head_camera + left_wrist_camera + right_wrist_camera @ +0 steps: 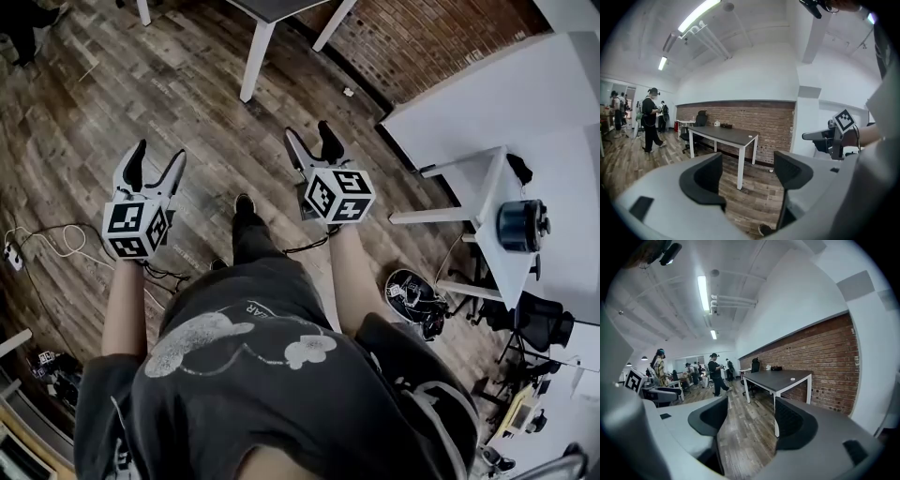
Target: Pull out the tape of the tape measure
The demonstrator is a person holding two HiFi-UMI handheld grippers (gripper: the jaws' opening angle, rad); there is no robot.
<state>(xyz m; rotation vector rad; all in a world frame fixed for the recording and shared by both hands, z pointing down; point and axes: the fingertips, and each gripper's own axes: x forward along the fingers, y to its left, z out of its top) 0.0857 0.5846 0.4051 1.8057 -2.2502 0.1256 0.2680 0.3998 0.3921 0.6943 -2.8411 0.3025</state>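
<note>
I see no tape measure in any view. In the head view both grippers are held out in front of the person's body above the wooden floor. My left gripper is open, with only floor showing between its dark fingers. My right gripper is open too and holds nothing. The left gripper view looks level across the room between the spread jaws of the left gripper, with the right gripper at the picture's right. In the right gripper view the right gripper frames bare floor, and the left gripper shows at the left.
A dark-topped desk with white legs stands ahead by a brick wall. A white table at the right bears a dark round vessel. Cables and a bag lie on the floor. People stand far off.
</note>
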